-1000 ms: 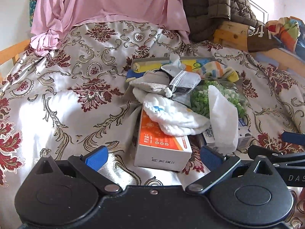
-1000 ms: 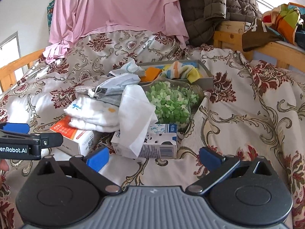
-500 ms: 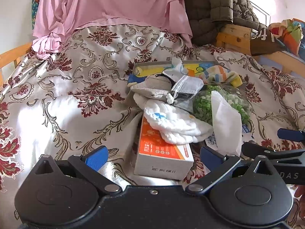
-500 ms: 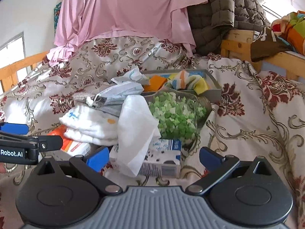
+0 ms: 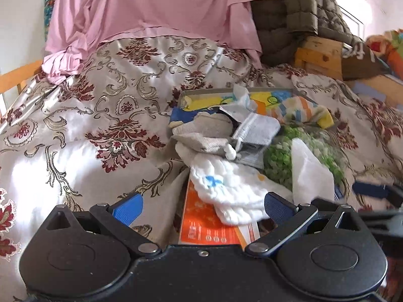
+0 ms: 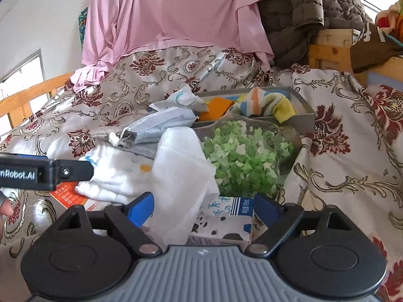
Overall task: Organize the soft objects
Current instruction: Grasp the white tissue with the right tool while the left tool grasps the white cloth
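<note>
folded white cotton cloth [image 5: 234, 188] lies on the orange cardboard box [image 5: 206, 229] at 12 o'clock of the left gripper [image 5: 202, 205], jaws wide apart around both; right gripper [image 6: 202, 206] jaws closing around the white tissue pack [image 6: 221, 224], pads not touching it

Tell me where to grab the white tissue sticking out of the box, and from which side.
Grip the tissue mid-sheet, above the box, coming from the near side. It stands as a loose upright fold between the right gripper fingers, whose jaws are closing, so pinch its flat faces and pull up.
</note>
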